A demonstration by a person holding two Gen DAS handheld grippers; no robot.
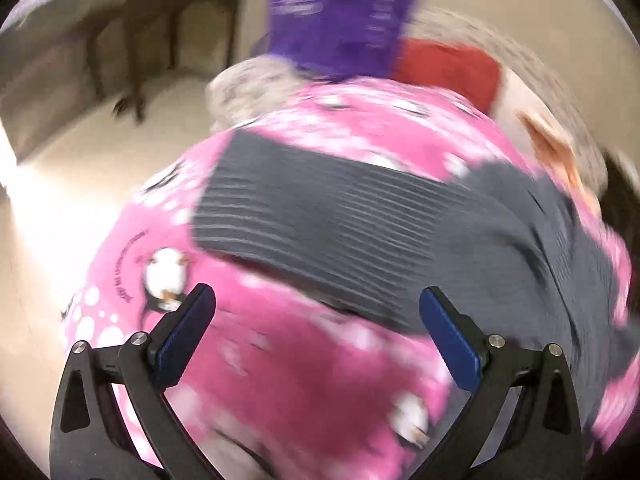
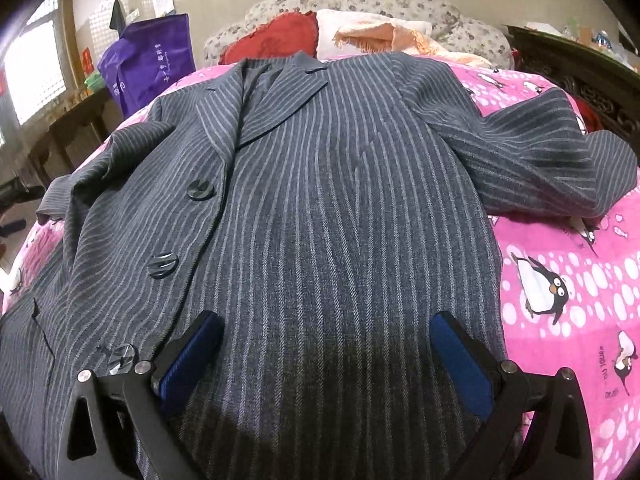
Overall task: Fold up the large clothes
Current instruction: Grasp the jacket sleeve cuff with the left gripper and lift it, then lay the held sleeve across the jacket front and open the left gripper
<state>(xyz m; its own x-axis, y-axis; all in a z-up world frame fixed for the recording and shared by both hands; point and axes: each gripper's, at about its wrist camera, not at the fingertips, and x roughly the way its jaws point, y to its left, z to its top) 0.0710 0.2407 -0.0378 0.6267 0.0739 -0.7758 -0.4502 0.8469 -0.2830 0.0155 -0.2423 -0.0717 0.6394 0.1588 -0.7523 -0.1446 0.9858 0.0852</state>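
I'm seeing the grey pinstriped wool jacket (image 2: 320, 200) lying face-up, buttoned, across the pink penguin-print bed sheet (image 2: 560, 280), sleeves spread toward both side edges. I'm judging the sleeve fold comes first: pinch a cuff, keep the fabric flat. Right gripper (image 2: 326, 364) is hovering wide apart over the hem, holding nothing. Left gripper (image 1: 318, 336) is wide apart too, empty, view blurred.

From my remote station I see a pink penguin-print bedsheet (image 2: 568, 248) covering the bed, a purple bag (image 2: 148, 64) at its far left corner, and a red cloth (image 2: 276, 40) beside a peach fringed cloth (image 2: 384, 36) against a floral quilt (image 2: 360, 0); a dark wooden table (image 1: 160, 20) stands near the wall
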